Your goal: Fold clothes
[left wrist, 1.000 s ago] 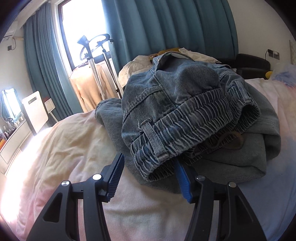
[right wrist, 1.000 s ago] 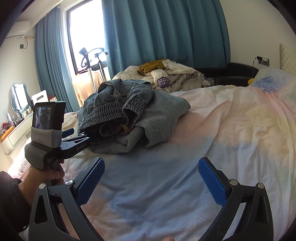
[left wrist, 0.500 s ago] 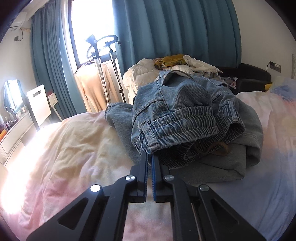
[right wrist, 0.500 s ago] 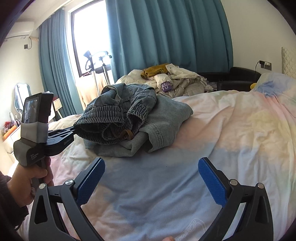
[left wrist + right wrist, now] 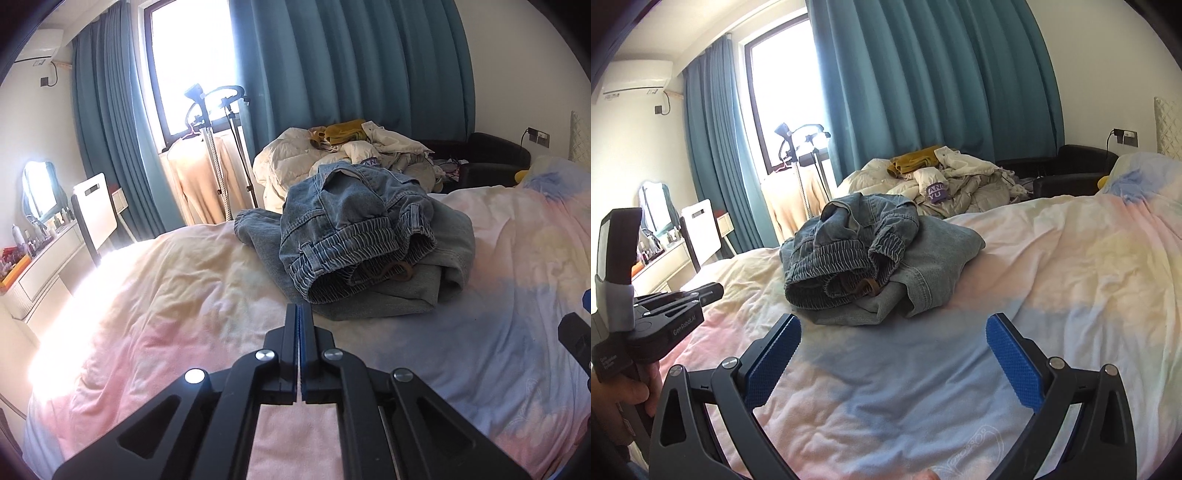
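Folded blue denim jeans (image 5: 354,236) lie in a heap on the pastel duvet (image 5: 166,295), elastic waistband facing me. My left gripper (image 5: 299,308) is shut with nothing between its blue pads, its tips a short way in front of the jeans and clear of the cloth. In the right wrist view the same jeans (image 5: 871,254) sit ahead and left of centre, and my right gripper (image 5: 894,328) hovers open above the duvet (image 5: 1071,277), holding nothing. The left gripper (image 5: 701,291), held by a hand, shows at the left edge there.
A pile of unfolded clothes (image 5: 354,147) lies at the far end of the bed. A garment steamer stand (image 5: 210,147) is by the window. A black armchair (image 5: 495,155) sits at the back right; a dresser (image 5: 44,258) and white chair (image 5: 96,214) stand left.
My left gripper went from open around the jeans' waistband to shut, then drew back from the jeans without taking the cloth. The right gripper stayed open and backed off slightly.
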Demonstrator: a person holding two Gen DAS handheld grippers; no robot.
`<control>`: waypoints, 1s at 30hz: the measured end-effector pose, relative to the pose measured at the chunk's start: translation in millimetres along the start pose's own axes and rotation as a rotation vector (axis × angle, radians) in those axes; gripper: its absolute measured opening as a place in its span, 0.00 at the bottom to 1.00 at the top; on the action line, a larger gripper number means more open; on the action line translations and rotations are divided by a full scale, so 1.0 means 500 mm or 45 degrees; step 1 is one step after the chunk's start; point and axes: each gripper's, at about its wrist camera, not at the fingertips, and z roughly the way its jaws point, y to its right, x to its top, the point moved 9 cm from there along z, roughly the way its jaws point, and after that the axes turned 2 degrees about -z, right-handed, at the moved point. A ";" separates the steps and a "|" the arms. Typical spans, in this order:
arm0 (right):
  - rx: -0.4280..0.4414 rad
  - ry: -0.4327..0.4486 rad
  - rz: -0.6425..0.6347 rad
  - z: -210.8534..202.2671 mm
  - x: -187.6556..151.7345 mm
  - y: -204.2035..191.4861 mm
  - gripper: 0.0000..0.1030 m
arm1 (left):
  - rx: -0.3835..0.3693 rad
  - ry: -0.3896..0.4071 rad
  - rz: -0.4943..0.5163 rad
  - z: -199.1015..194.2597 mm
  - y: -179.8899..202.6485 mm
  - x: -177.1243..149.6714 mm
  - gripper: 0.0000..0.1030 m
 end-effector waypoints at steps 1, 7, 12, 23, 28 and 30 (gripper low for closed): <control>0.002 -0.001 0.002 -0.003 0.000 -0.001 0.99 | 0.006 -0.002 0.007 -0.003 0.002 -0.001 0.00; -0.005 0.002 -0.006 -0.014 0.005 -0.005 0.99 | -0.007 -0.068 0.037 0.028 0.021 0.004 0.22; 0.003 -0.019 0.017 0.003 -0.002 0.000 0.99 | 0.070 -0.037 0.129 0.079 0.028 0.025 0.38; 0.012 -0.128 0.046 0.094 -0.045 0.012 0.99 | 0.108 -0.057 0.418 0.233 0.083 0.020 0.45; 0.017 -0.171 0.086 0.127 -0.064 0.025 0.99 | 0.123 -0.034 0.475 0.283 0.093 0.016 0.45; 0.013 -0.182 0.098 0.137 -0.069 0.031 1.00 | 0.130 -0.013 0.469 0.298 0.094 0.023 0.45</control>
